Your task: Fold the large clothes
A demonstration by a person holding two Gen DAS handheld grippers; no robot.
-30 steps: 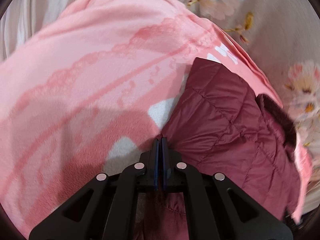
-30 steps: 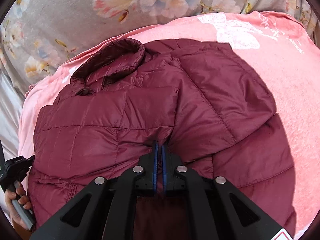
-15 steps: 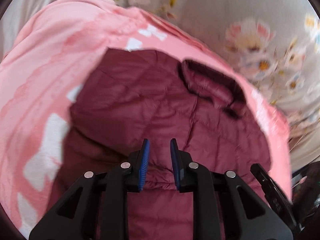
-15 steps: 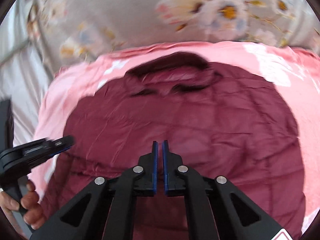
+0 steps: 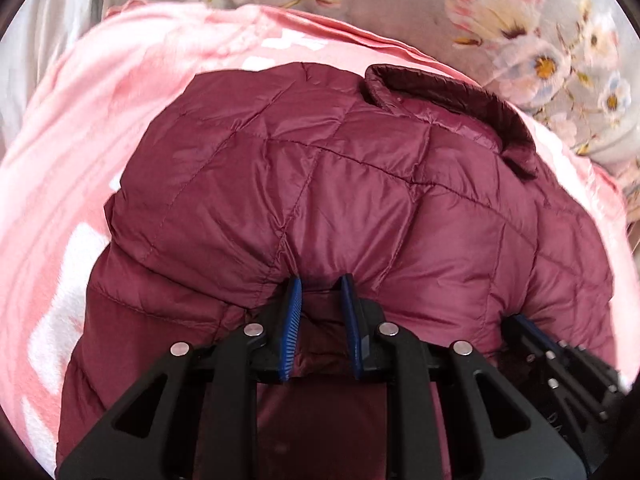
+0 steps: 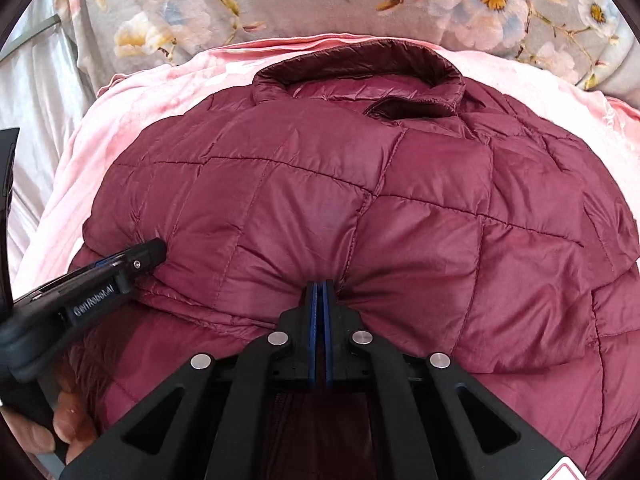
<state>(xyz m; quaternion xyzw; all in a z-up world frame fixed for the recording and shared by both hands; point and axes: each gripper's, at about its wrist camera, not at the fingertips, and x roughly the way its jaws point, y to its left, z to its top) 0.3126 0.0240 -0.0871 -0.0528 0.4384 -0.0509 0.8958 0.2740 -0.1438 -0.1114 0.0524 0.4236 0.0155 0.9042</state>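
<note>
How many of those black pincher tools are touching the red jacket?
2. The left gripper, fingers apart, at the jacket's folded edge; the right gripper, fingers together on that edge, further right. None hidden, seemingly.

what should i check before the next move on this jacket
1. Right gripper shut on the jacket edge: ok, jaws pinched together with fabric bunched around them.
2. Left gripper gripping the folded edge: not ok, jaws are apart and fabric only bulges over the fingertips.
3. Folded part laid over the lower layer: ok.
4. Collar lying flat at the far end: ok.
5. Jacket fully on the pink blanket: cannot tell, the near side is hidden by the grippers.
6. Sleeves tucked inside the fold: cannot tell, none visible.
</note>
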